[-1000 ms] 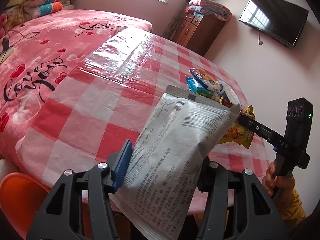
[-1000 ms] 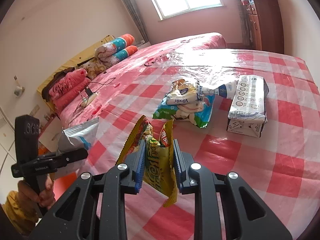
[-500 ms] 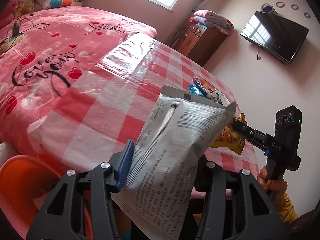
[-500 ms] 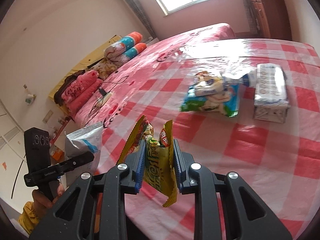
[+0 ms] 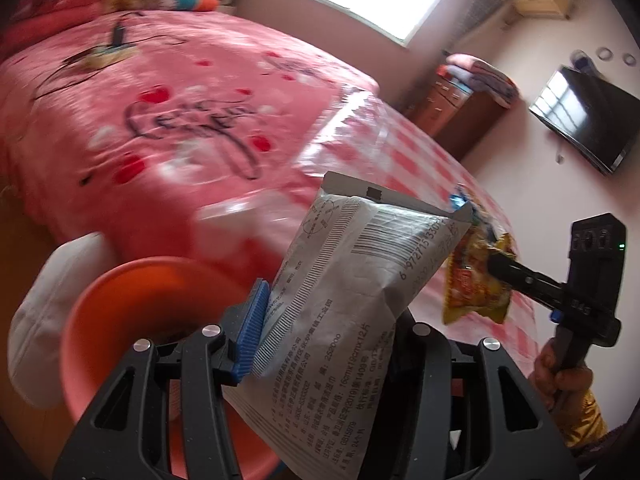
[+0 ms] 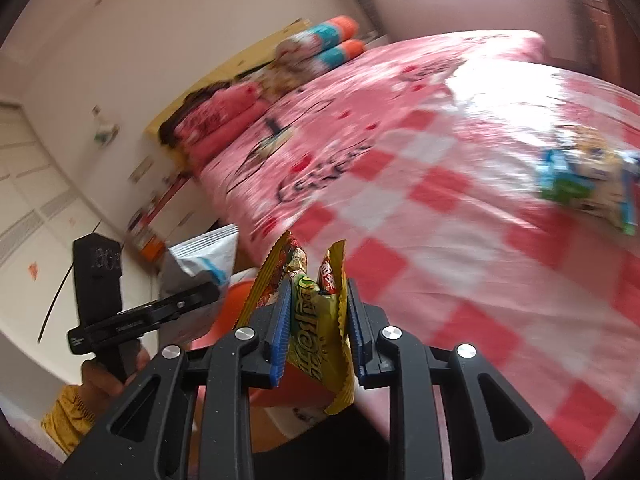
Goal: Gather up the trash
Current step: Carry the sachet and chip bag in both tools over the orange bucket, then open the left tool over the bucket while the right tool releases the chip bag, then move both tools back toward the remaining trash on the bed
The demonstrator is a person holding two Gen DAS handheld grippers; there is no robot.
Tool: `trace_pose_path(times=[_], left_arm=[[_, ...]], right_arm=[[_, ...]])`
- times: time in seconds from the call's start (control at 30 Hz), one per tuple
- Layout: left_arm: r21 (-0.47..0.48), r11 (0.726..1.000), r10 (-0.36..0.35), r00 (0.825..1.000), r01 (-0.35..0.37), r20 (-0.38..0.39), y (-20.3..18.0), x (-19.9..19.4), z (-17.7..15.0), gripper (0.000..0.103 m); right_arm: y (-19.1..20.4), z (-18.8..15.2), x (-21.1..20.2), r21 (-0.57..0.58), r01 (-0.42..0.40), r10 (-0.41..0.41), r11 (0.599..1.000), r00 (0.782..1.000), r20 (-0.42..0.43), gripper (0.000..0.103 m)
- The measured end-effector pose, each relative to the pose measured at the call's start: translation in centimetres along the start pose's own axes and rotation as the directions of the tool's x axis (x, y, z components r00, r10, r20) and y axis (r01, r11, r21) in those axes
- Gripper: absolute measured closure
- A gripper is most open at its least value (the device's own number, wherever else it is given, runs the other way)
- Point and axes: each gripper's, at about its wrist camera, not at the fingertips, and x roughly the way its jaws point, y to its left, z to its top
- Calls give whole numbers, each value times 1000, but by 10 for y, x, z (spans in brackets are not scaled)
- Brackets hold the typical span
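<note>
My left gripper [image 5: 324, 332] is shut on a grey-white printed packet [image 5: 352, 300] and holds it above an orange bin [image 5: 120, 320] beside the table. My right gripper [image 6: 316, 332] is shut on a yellow snack wrapper [image 6: 316, 312]. That wrapper also shows in the left wrist view [image 5: 476, 284], just right of the packet. The left gripper with its packet [image 6: 208, 252] shows at the left of the right wrist view, over the orange bin [image 6: 236, 300]. More wrappers [image 6: 588, 176] lie on the red-checked table [image 6: 460, 240].
A pink bed [image 5: 140, 92] stands behind the table. A white cushion or stool [image 5: 52, 304] sits left of the bin. A wooden cabinet [image 5: 460, 112] and a wall TV [image 5: 588, 120] are at the far right.
Both grippers have swung left and down off the table with their loads. The orange bin now fills more of both views, under the packet and the wrapper.
</note>
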Motion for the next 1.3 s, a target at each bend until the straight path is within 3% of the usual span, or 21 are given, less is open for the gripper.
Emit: trace_pose_path(times=[0.33,0.4,0.43,0.53,0.7,0.93,1.13,1.3], left_arm=[[-173,977,122,992,-127,-37,79,-1,-27,52],[-208,966,146,987,-155,-60,93,3,-31,50],[-218,961,160,985,-172,-69,98,4,-33,46],[-245,945,200,976,-216,-88,109,5,-38,29],[-253,939,231,972,-234,-41,115,-3,-36,22],[-239,952,212,976,-194,53,95,-5,-26,16],[-160,974,180,978,-162,106,63,-1,-19,16],[-78,982,181,977,-173,109,31,6,-9,15]], right_arm=[[77,0,72,-133,-111,92,985,985,-144,73],[90,-6,93,-154,-119,90,981,979,-182,64],[93,-8,99,-163,-109,77,981,979,-191,54],[88,-18,113,-127,-102,71,987,971,-228,30],[69,-16,94,-134,8,-27,991,989,-143,13],[38,-6,56,-112,94,-97,989,995,-13,10],[16,-1,26,-120,178,-168,977,982,91,8],[-6,2,2,-117,274,-253,954,952,169,7]])
